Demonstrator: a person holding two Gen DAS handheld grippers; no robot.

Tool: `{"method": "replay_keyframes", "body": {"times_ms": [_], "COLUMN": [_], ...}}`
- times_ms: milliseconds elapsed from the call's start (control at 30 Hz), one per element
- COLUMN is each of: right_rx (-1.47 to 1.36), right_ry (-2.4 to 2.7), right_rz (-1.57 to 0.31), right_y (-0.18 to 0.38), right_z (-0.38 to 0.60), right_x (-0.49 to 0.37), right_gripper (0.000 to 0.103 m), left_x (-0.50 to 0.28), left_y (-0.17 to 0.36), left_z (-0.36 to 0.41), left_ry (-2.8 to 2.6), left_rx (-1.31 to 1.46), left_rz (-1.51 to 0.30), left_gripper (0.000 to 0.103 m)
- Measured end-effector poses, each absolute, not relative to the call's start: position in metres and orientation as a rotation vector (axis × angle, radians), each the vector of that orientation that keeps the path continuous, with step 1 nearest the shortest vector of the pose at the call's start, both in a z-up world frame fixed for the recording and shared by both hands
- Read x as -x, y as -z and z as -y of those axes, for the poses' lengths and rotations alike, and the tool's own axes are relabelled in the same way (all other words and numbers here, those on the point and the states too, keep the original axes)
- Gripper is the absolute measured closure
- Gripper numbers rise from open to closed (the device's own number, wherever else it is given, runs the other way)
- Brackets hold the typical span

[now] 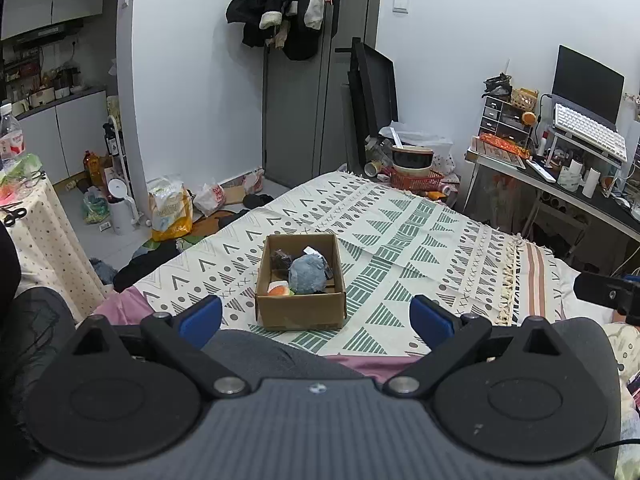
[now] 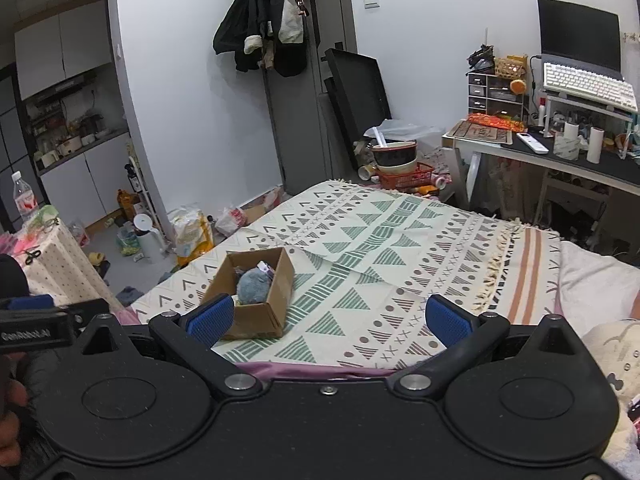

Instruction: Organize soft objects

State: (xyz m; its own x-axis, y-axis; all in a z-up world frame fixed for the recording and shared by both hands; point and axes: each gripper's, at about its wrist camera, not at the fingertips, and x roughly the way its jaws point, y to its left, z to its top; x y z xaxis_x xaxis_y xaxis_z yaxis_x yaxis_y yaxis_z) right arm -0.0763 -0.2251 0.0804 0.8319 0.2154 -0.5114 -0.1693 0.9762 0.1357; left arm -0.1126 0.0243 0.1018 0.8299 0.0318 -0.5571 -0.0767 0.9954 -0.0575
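Several soft objects point(image 1: 307, 276) in cardboard box point(image 1: 301, 311)

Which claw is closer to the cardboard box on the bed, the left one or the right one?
Left, though only slightly. The left claw is open and faces the cardboard box straight ahead. The right claw is open too, and the box lies off to its left.

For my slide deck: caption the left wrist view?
Open left gripper facing a cardboard box of soft toys on a patterned blanket.
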Motion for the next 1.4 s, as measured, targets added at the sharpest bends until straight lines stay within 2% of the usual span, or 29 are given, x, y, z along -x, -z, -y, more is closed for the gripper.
{"method": "replay_keyframes", "body": {"times_ms": [1400], "right_rx": [-0.041], "right_ry": [-0.213], "right_rz": [-0.599], "right_y": [-0.06], "right_z": [0.213], "right_x": [0.079], "right_gripper": [0.0], "left_x": [0.125], "left_y": [-0.085], "left_z": [-0.028], "left_ry": [-0.063], "left_rx": [0.085], "left_rz": [-0.579], "left_gripper": [0.004]}}
